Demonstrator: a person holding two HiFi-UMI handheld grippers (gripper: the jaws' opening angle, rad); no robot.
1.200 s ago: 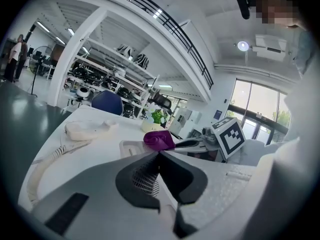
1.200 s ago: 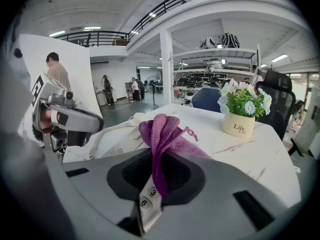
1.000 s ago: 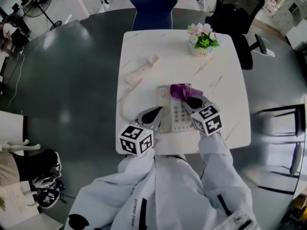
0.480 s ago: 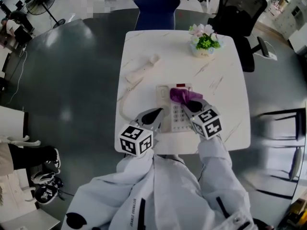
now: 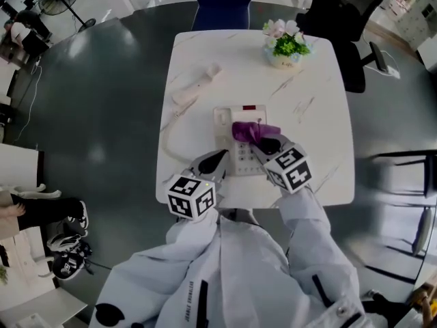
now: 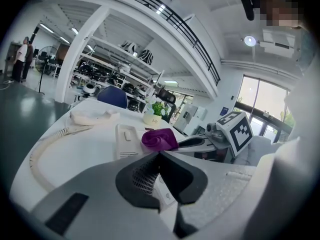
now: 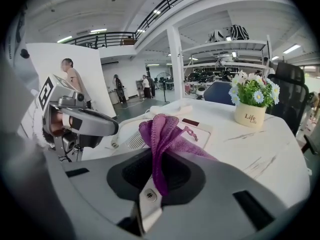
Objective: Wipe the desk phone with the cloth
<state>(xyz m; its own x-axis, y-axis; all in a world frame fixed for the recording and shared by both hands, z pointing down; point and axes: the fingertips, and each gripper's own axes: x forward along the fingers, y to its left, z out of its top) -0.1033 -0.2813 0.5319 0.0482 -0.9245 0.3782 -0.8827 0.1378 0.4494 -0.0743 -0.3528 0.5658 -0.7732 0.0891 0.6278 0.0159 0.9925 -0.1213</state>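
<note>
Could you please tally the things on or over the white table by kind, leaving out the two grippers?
Desk phone base: 1
Handset: 1
Purple cloth: 1
Flower pot: 1
Total: 4

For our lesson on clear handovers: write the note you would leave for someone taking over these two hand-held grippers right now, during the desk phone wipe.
Left hand-held gripper: shut, empty, tip by the near left edge of the phone base; contact unclear.
Right hand-held gripper: shut on the purple cloth, which is bunched on the base just beyond the keypad.
Handset: off the base, lying on the table to the far left, with the cord attached.
Done: the cloth is on the base; how much has been wiped cannot be told.
Left: probably finish the base, then the handset.
</note>
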